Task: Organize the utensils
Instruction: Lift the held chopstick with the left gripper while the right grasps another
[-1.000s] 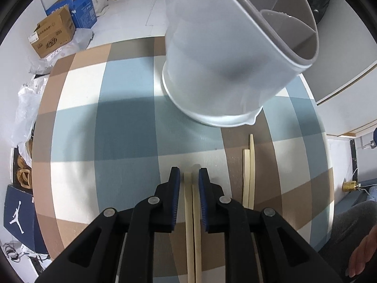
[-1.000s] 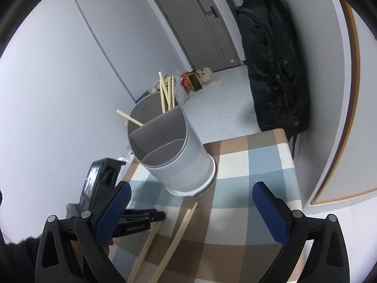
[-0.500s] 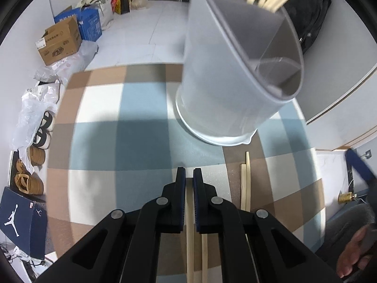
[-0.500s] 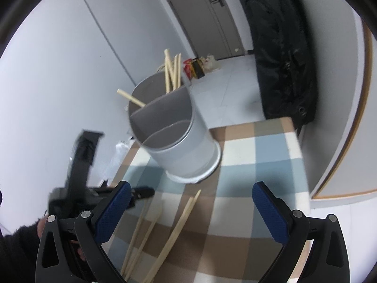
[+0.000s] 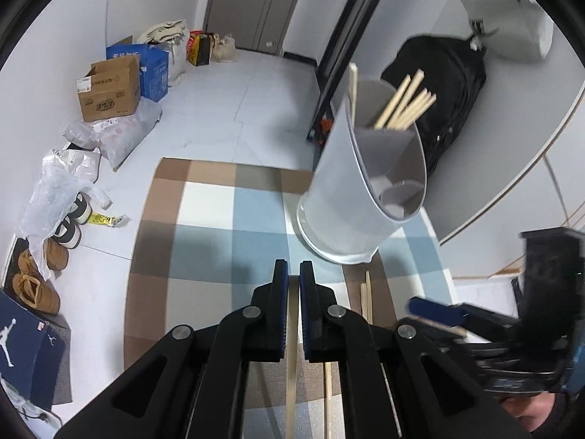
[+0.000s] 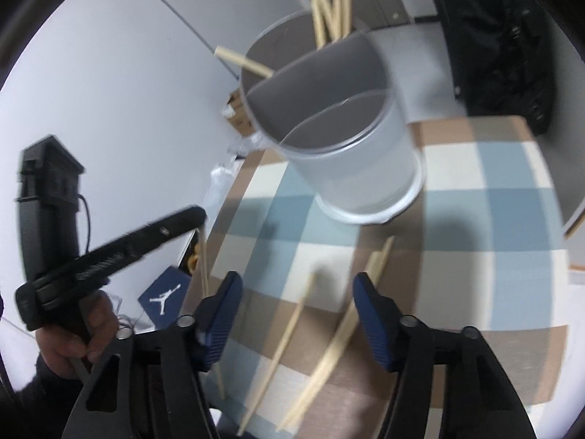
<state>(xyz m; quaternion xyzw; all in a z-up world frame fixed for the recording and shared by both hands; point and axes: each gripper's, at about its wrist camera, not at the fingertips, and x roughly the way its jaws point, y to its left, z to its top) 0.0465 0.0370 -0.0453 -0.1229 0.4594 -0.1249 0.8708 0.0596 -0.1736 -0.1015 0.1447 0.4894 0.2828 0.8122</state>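
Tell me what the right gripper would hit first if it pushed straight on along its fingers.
Probably the loose chopsticks on the checked tablecloth. The right gripper points down at them with its jaws closing and nothing between the pads yet. The grey utensil holder stands farther on, though depth is hard to judge.

We see even, soft indoor light, faint shadows on the counter point(image 6: 512, 190), fisheye bending at edges, and motion blur throughout the right view.

Both grippers, left gripper point(image 5: 293, 278) and right gripper point(image 6: 297, 305): black plastic arms, silver pivot screws, ribbed blue pads point(image 6: 369, 312).
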